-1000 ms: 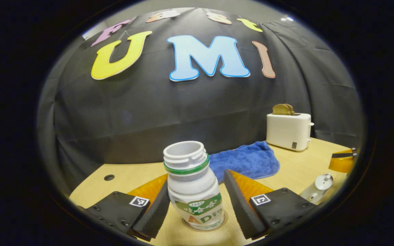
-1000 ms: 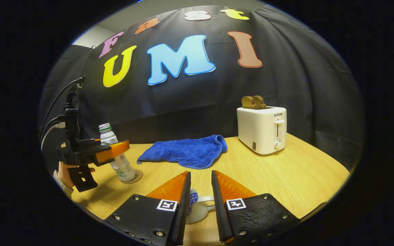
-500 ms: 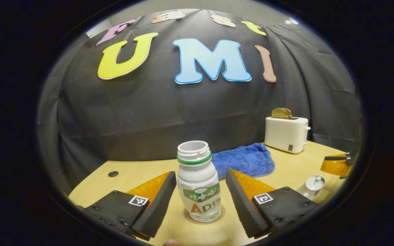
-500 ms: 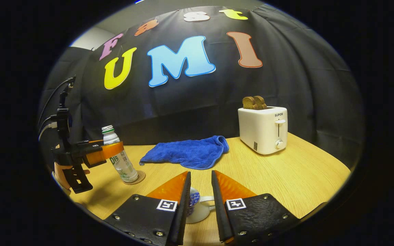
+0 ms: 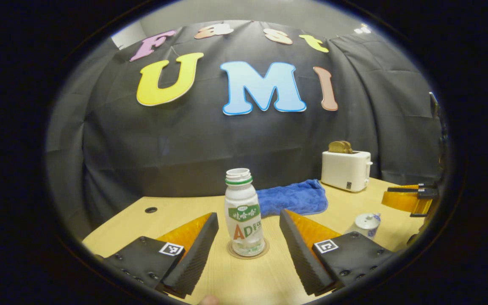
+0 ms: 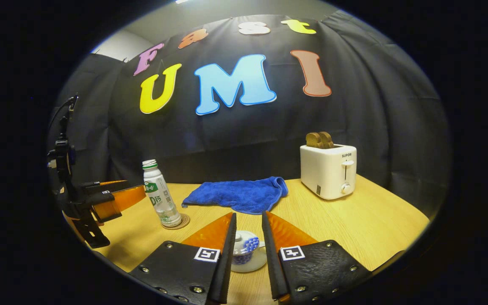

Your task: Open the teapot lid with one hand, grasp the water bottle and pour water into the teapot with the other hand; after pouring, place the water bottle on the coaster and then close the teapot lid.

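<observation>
Water bottle [image 5: 244, 214] stands upright on the round coaster [image 5: 247, 253], long axis vertical, its open mouth pointing straight up and no cap on it. From the right gripper view the same bottle [image 6: 160, 194] sits on its coaster [image 6: 176, 221] to the left of the blue cloth [image 6: 239, 195], with the white toaster [image 6: 328, 170] well apart on the cloth's far side.

The left gripper [image 5: 248, 245] has its fingers spread wide, one on each side of the bottle and touching neither flank — the bottle stands free. So the placing step looks finished, and by my reading the task is now at its last part: closing the teapot.

The teapot [image 6: 244, 250] sits on the table [image 6: 354, 224] near the cloth's front edge, spout direction hard to tell. Its lid [image 6: 244, 238] appears to rest on top already, knob up. The right gripper [image 6: 246, 254] hangs just above it with its fingers drawn near together, a narrow gap between them; whether they pinch the knob I cannot tell, as the fingers hide the contact.

If the lid is seated, the next move calls for the right gripper to let go and lift straight up — without dragging the lid askew. The left gripper should back away from the bottle without brushing it.
</observation>
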A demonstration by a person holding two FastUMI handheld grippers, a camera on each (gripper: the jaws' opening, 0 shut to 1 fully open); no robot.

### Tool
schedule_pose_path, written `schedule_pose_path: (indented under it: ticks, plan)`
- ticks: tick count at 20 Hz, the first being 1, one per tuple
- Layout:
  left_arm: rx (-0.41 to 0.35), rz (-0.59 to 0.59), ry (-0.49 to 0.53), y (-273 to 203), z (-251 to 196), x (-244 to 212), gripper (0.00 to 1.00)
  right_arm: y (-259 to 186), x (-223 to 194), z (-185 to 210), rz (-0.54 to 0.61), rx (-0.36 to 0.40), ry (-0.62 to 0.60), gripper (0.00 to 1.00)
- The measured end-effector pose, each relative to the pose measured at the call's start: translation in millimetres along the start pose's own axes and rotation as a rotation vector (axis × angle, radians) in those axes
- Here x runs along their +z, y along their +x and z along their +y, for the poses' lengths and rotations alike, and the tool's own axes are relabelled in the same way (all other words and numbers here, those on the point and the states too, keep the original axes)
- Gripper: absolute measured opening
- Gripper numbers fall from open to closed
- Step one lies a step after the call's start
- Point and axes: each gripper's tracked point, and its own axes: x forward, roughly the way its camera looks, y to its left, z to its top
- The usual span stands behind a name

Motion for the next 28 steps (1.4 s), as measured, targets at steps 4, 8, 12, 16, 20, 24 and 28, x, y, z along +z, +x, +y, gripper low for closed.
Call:
schedule_pose_path:
  ticks: [4,8,12,16,20,24,28]
  plan:
    - [0.008,-0.026,0.0,-39.1,-13.2,-4.6,1.0,-21.8,-3.2,10.0,-0.006,0.002,-0.015,0.37]
    - [0.023,-0.042,-0.012,-59.3,-25.7,-20.3,1.0,-43.1,-7.4,17.2,-0.012,-0.002,-0.03,0.37]
    - [0.056,-0.046,-0.017,-83.6,-31.7,-32.2,0.96,-61.9,-3.4,19.3,-0.037,-0.017,-0.063,0.37]
    - [0.074,-0.056,-0.054,-94.4,-31.4,-36.2,1.0,-71.3,-1.9,20.5,-0.056,-0.028,-0.072,0.37]
    - [0.085,-0.064,-0.049,-97.5,-30.3,-33.4,1.0,-74.8,1.6,17.5,-0.065,-0.038,-0.067,0.37]
    - [0.084,-0.082,-0.053,-96.4,-38.2,-25.8,0.96,-78.4,7.7,9.2,-0.081,-0.055,-0.072,0.37]
    - [0.095,-0.111,-0.066,-98.0,-48.5,-13.7,1.0,-80.7,11.2,-0.6,-0.09,-0.065,-0.071,0.37]
